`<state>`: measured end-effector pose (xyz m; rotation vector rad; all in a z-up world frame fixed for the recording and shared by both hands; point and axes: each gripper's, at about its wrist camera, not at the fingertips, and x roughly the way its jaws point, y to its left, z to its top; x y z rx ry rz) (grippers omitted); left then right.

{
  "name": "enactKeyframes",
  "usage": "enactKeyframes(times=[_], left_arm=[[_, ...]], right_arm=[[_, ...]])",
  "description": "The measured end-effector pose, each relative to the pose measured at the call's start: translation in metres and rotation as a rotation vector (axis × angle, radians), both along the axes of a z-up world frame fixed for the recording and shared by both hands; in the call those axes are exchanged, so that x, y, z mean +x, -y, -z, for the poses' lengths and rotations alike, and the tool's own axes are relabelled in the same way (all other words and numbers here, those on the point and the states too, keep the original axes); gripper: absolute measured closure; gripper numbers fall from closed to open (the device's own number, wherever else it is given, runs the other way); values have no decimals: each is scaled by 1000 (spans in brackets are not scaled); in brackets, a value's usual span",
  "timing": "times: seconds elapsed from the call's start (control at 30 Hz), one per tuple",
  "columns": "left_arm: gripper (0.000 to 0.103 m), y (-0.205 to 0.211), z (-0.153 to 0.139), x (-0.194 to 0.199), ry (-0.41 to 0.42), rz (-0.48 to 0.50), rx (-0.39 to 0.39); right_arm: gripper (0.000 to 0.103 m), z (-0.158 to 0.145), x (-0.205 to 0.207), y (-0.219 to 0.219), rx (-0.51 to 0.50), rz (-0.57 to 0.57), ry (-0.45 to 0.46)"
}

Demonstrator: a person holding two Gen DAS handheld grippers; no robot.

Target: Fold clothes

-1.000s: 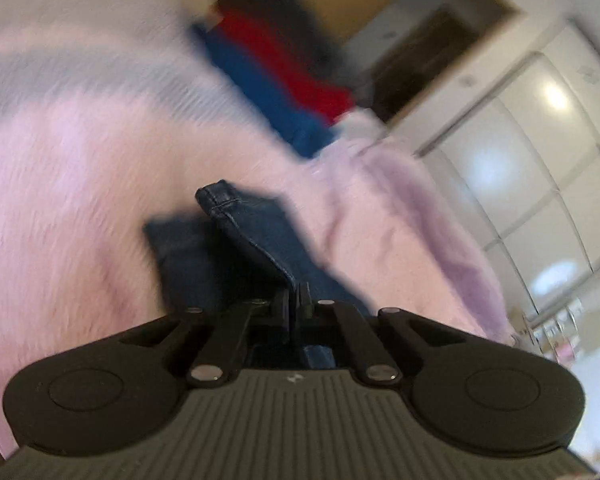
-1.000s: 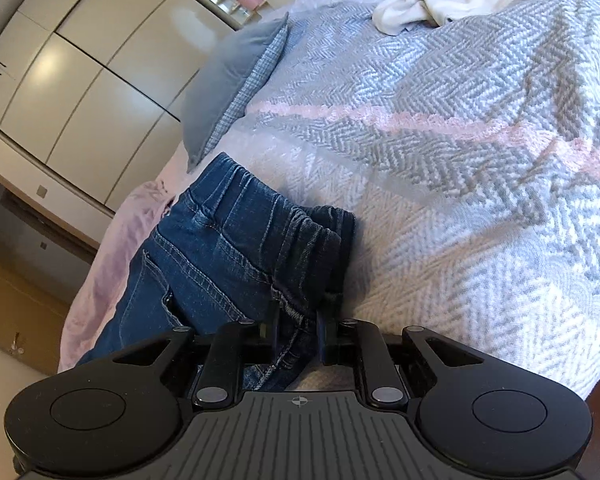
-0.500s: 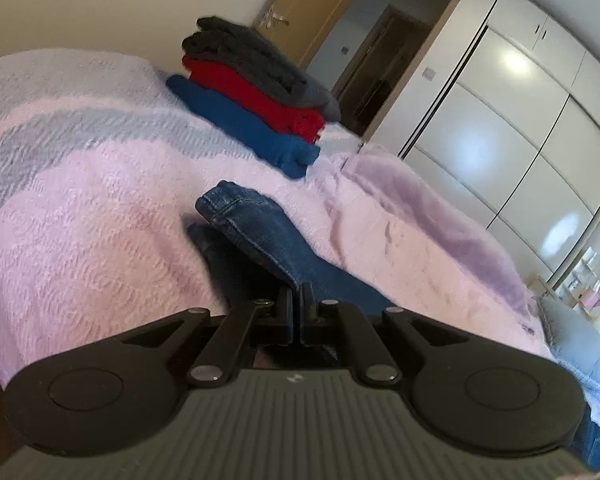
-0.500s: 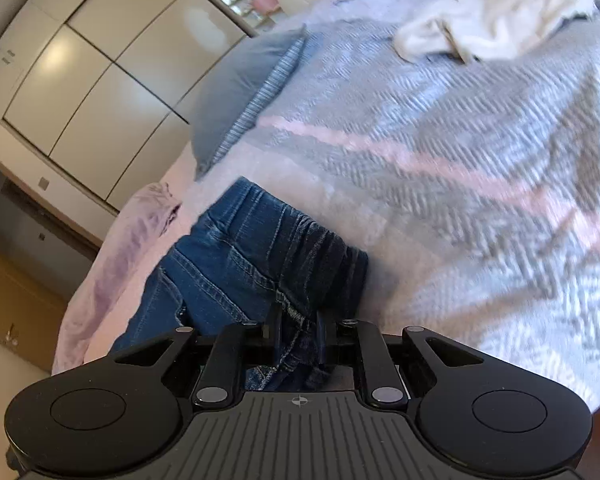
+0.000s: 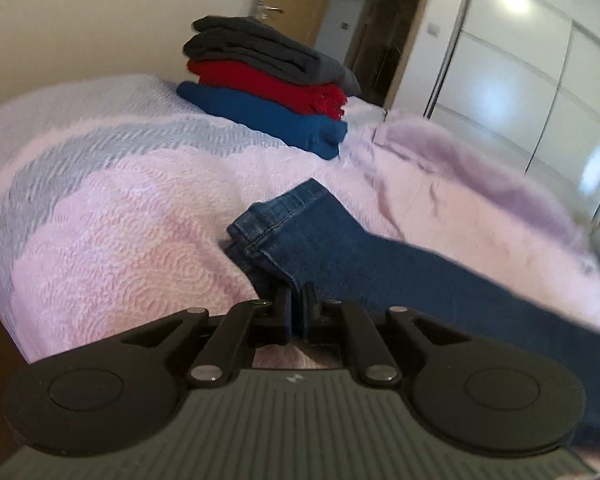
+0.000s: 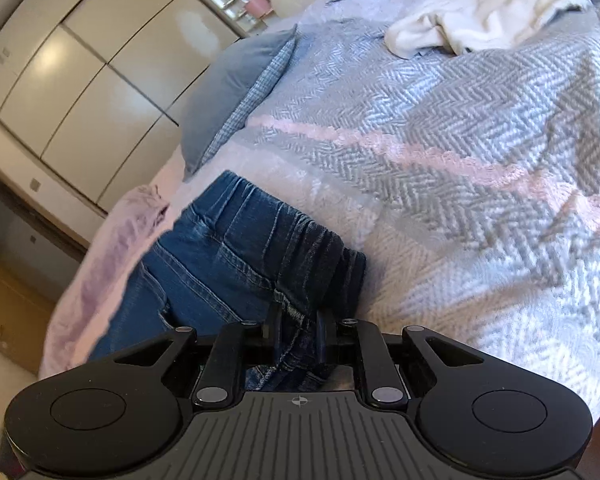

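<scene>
Left hand-held gripper [image 5: 298,300] pinches jeans [image 5: 340,248] hem, right hand-held gripper [image 6: 298,320] clamps waistband at 12; keep denim taut, align edges.

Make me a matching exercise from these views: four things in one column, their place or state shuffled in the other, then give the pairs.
Things:
1. jeans
2. white garment
3. grey sweater
4. blue sweater

Place or state:
A. bottom of the folded stack
B. crumpled at the far end of the bed
C. top of the folded stack
D. pinched by the left gripper and the right gripper

Pairs: 1-D, 2-B, 3-C, 4-A
</scene>
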<state>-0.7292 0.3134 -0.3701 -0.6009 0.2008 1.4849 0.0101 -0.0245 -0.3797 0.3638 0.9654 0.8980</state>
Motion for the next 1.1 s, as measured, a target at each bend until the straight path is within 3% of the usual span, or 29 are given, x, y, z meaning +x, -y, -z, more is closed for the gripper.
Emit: enactKeyframes(times=[0.13, 0.23, 0.33, 0.43, 0.5, 0.53, 0.67, 0.77, 0.87, 0.97, 1.1], left_arm=[[90, 3, -15, 9, -82, 0, 73], [90, -3, -18, 8, -44, 34, 19], [90, -13, -8, 4, 46, 44, -84], [90, -11, -9, 3, 45, 36, -94], [90, -6, -11, 3, 32, 32, -94], [90, -3, -13, 3, 29, 28, -95], [87, 29, -22, -6, 135, 2, -129], [87, 58, -27, 8, 287, 118, -177], [86, 79, -28, 46, 328, 288, -214], [79, 86, -26, 90, 338, 453, -241], [76, 84, -13, 126, 378, 531, -301]], right_arm=[[88, -14, -4, 2, -3, -42, 63], [88, -19, -4, -3, 3, -60, 87], [87, -15, 2, -8, -19, -34, 21], [82, -13, 5, -4, 9, -12, -42], [71, -13, 5, 4, 23, -1, -74], [70, -13, -1, 4, 28, -15, -86], [70, -12, -33, 0, 53, -101, -133], [70, -11, -56, -4, 72, -165, -168], [70, -11, -80, -7, 91, -230, -204], [70, -10, -103, -10, 111, -294, -239], [70, -2, -119, -21, 105, -317, -275]])
